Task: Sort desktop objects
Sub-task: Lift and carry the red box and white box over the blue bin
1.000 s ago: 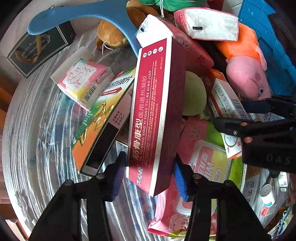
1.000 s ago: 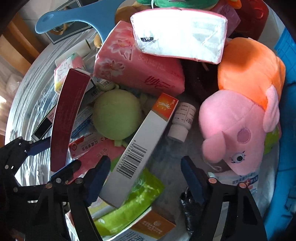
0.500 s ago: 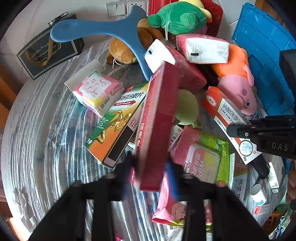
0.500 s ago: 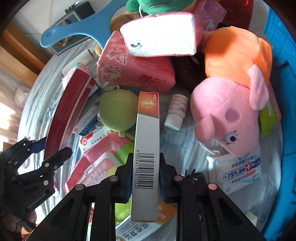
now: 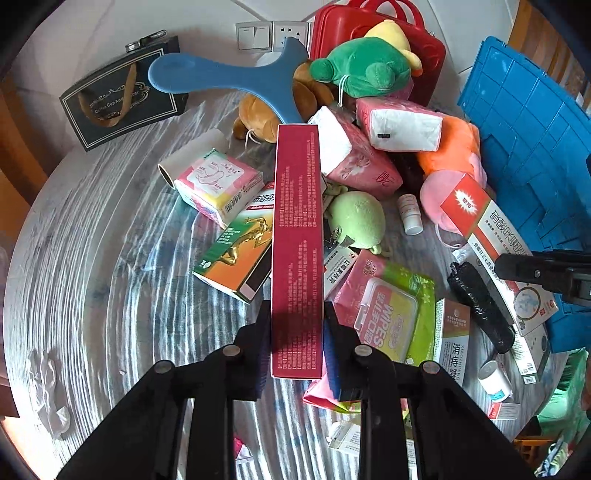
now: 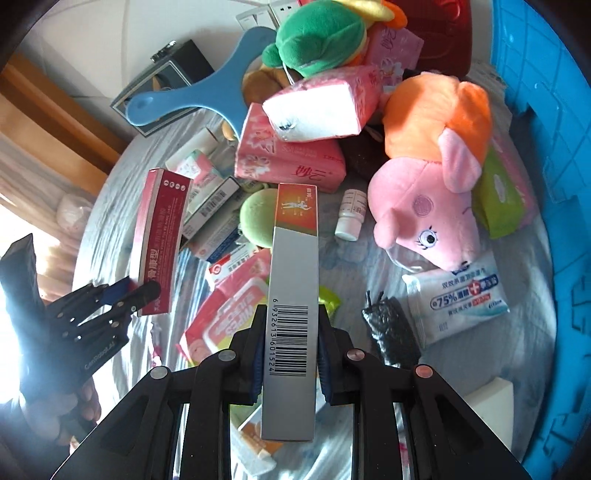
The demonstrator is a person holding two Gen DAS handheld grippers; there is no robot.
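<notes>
A table [image 5: 92,258] draped in grey-and-white streaked cloth carries the whole clutter; behind it a pale wall holds a switch and socket plate [image 5: 271,35], and wooden furniture edges show at the left of both views. A blue plastic crate [image 5: 524,140] stands at the table's right side, and a dark gift bag [image 5: 122,101] with gold lettering leans near the wall.

The left gripper [image 5: 297,343] pinches the lower end of a long dark-red box [image 5: 297,229], which stands clear above the pile – its blue pads press on both sides. The right gripper [image 6: 290,350] is clamped the same way on a grey box with an orange top and a barcode [image 6: 293,280], also held above the heap.

Below lie a pink pig plush [image 6: 424,218] in orange, a green plush [image 5: 364,68], pink tissue packs [image 6: 291,162], a wipes pack [image 5: 391,317], a white wipes packet [image 6: 461,295], a small white bottle [image 6: 351,216], a green ball-like toy [image 5: 356,219] and a blue Y-shaped plastic piece [image 5: 236,79].

Much is cut off: the red case [image 5: 376,33] behind the plush toys is mostly hidden, the small boxes under the held ones overlap so their labels cannot be read, and the bright glare at the left edge of the right wrist view washes out what is probably a hand [image 6: 79,402] under the left gripper's body.
</notes>
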